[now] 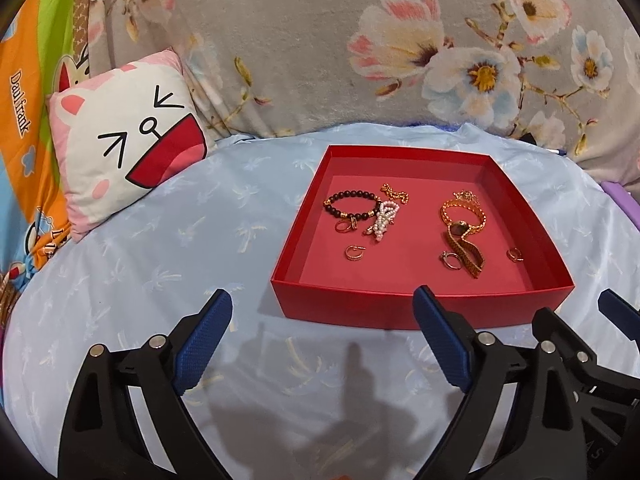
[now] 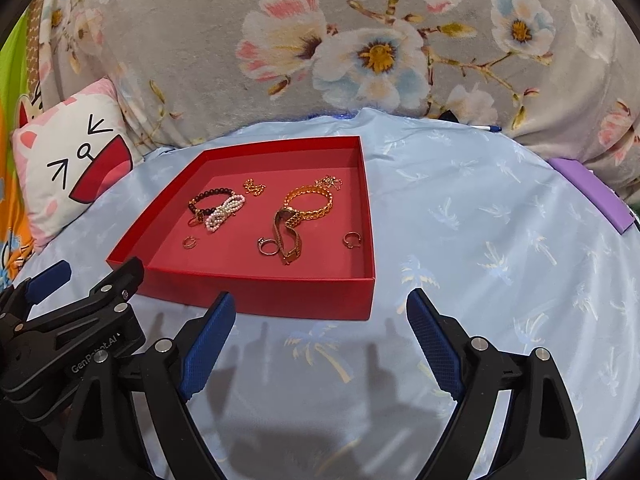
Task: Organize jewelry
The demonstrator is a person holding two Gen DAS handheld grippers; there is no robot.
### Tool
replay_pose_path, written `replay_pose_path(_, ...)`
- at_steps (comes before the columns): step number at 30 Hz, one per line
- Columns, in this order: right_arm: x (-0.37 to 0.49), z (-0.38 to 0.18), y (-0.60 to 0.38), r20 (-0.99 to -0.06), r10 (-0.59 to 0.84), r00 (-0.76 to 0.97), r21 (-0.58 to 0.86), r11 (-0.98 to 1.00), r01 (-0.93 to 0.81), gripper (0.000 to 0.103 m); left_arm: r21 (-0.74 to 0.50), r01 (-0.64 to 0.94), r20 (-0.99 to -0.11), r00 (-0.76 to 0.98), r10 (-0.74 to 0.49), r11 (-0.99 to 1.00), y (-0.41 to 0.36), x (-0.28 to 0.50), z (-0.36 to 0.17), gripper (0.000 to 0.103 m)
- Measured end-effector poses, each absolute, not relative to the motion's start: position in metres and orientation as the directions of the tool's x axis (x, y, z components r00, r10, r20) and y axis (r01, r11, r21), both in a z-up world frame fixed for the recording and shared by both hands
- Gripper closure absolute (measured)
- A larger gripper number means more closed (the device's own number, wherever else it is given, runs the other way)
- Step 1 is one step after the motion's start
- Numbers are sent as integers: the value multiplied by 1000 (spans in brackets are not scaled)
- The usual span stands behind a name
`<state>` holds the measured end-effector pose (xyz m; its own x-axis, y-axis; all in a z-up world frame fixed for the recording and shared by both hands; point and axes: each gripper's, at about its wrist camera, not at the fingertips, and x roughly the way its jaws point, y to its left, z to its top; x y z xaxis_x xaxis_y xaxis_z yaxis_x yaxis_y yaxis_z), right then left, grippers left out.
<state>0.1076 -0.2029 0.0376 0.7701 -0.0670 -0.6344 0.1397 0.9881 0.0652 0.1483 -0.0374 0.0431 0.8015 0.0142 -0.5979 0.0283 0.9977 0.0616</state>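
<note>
Nine or so pieces of jewelry lie in the red tray [image 1: 420, 312], which sits on the blue sheet [image 1: 160, 260] just ahead of your two tools, and none is left out on the cloth as far as you can see. On the left side of the tray you have a dark bead bracelet [image 1: 352, 205], a pearl bow [image 1: 383, 220] touching it, a thin gold chain [image 1: 396, 193] behind the bow, a ring [image 1: 345, 226] against the beads and another small ring [image 1: 353, 253] lying alone nearer you. On the right side you have a gold chain bracelet [image 1: 464, 214], a gold watch [image 1: 466, 250] overlapping it, a fine necklace [image 1: 466, 196] bunched behind them, one ring [image 1: 450, 260] touching the watch strap and one ring [image 1: 515, 255] apart near the right wall. That makes two bracelets, one watch, one bow, two chains and four rings, though the tangles may hide more. Gathering looks done; I judge the sorting unfinished, since pieces still overlap. Your left gripper [image 1: 322, 340] is spread wide with nothing between its pads, short of the tray's near wall. Your right gripper [image 2: 320, 338] is likewise spread and empty, at the tray's near right corner. A cat pillow [image 1: 128, 140] leans at the left, and a flowered blanket [image 1: 300, 40] rises behind.
</note>
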Motion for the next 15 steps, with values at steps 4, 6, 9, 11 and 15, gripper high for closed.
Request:
replay_pose_path(4,110,35,-201,-642,-69,763,61,988,141,17,60,30,-603,797,12,998,-37,152,39,13)
replay_pose_path(6,110,34,-200,-645,-68,761,56,989,136,17,65,29,-606,795,16,997,-37,154,39,13)
replay_pose_path(9,111,35,-197,-646,-68,761,51,990,131,17,54,22,-608,794,16,998,-35,155,39,13)
replay_pose_path(11,110,35,-196,-643,-69,763,47,990,129,17,52,19,-608,793,17,998,-34,155,39,12)
replay_pose_path(15,110,36,-195,-643,-69,763,46,991,129,17,51,16,-606,795,18,999,-34,155,40,12)
